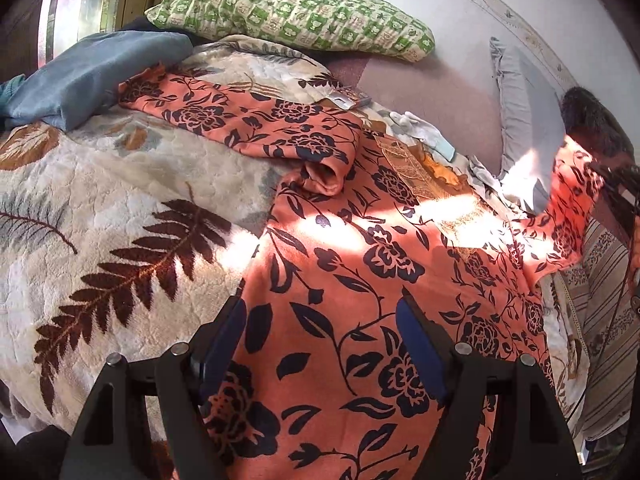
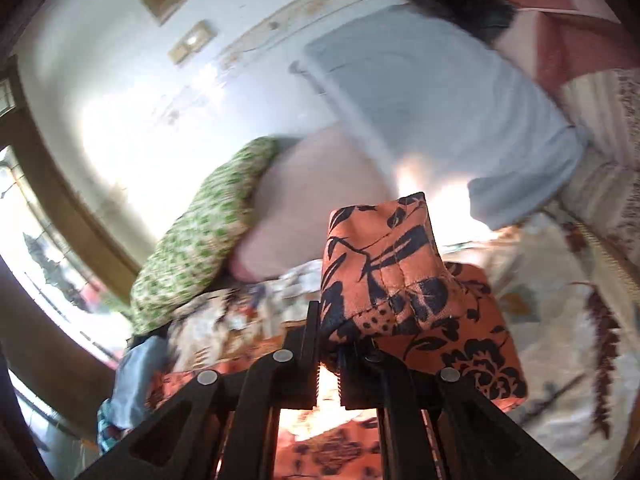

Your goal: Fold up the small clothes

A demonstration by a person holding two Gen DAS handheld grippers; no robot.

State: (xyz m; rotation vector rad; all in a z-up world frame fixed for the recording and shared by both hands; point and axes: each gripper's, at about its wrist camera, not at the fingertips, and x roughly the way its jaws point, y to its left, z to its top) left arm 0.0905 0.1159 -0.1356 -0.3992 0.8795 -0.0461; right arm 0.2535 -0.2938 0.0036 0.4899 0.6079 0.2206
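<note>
An orange garment with dark floral print [image 1: 360, 280] lies spread over a cream leaf-patterned blanket [image 1: 100, 208] on a bed. One part is folded back near the top [image 1: 248, 120]. My left gripper [image 1: 320, 344] is open and hovers just above the garment's near part, its blue pads [image 1: 420, 352] apart. My right gripper [image 2: 332, 344] is shut on a bunched corner of the same garment [image 2: 384, 264] and holds it lifted. That lifted corner shows at the right edge of the left wrist view [image 1: 572, 200].
A green checked pillow [image 1: 288, 12] lies at the head of the bed by the wall. A folded blue cloth [image 1: 92, 76] sits at the left. A grey pillow [image 1: 524, 120] and small white items [image 1: 416, 124] lie at the right. A window [image 2: 36, 240] is at the left.
</note>
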